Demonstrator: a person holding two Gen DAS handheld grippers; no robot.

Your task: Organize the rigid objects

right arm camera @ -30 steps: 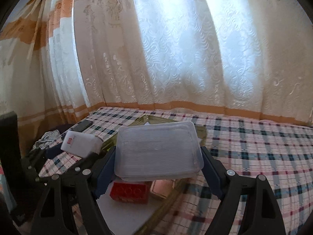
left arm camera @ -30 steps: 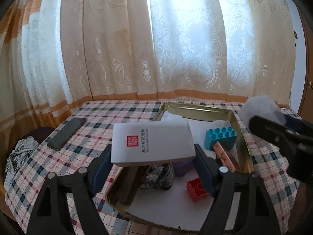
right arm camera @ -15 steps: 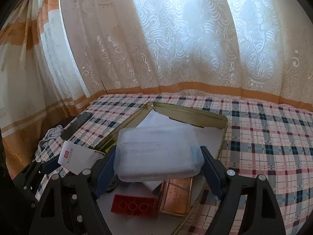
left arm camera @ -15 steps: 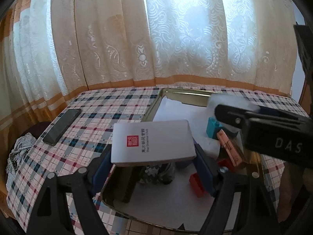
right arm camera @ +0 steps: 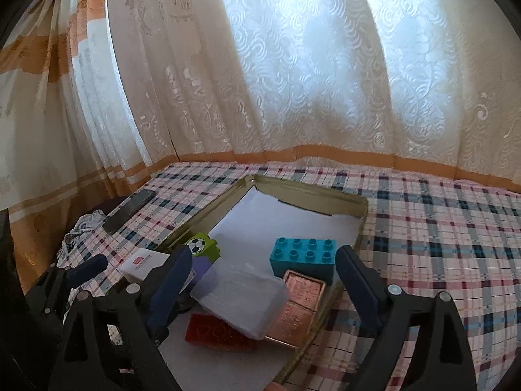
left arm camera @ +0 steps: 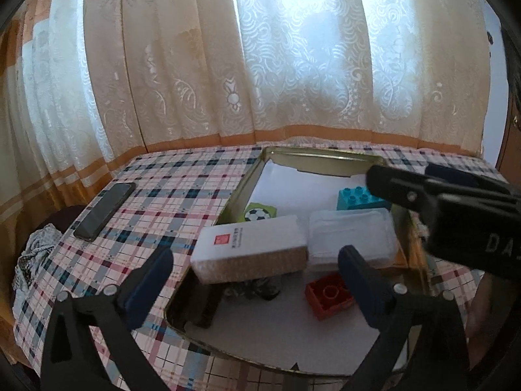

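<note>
Boxes are what you are letting go of here, one from each gripper, and both are over the gold tray (left arm camera: 247, 182). Your left gripper (left arm camera: 257, 277) is opening, its pads clear of the white carton (left arm camera: 249, 246), which sits tilted between them, partly across the tray's left rim, so it may tip or slide. Your right gripper (right arm camera: 263, 280) is opening too; the clear plastic box (right arm camera: 239, 303) lies free between its fingers, propped on the red brick (right arm camera: 218, 332) and the copper tin (right arm camera: 299, 303), so it rests slanted. Farther in stand the teal brick (right arm camera: 302, 257) and the green football block (right arm camera: 200, 246) on the tray's white paper lining. Outside, a phone (left arm camera: 104, 210) lies on the checked tablecloth (left arm camera: 169, 202), well apart from the tray.
</note>
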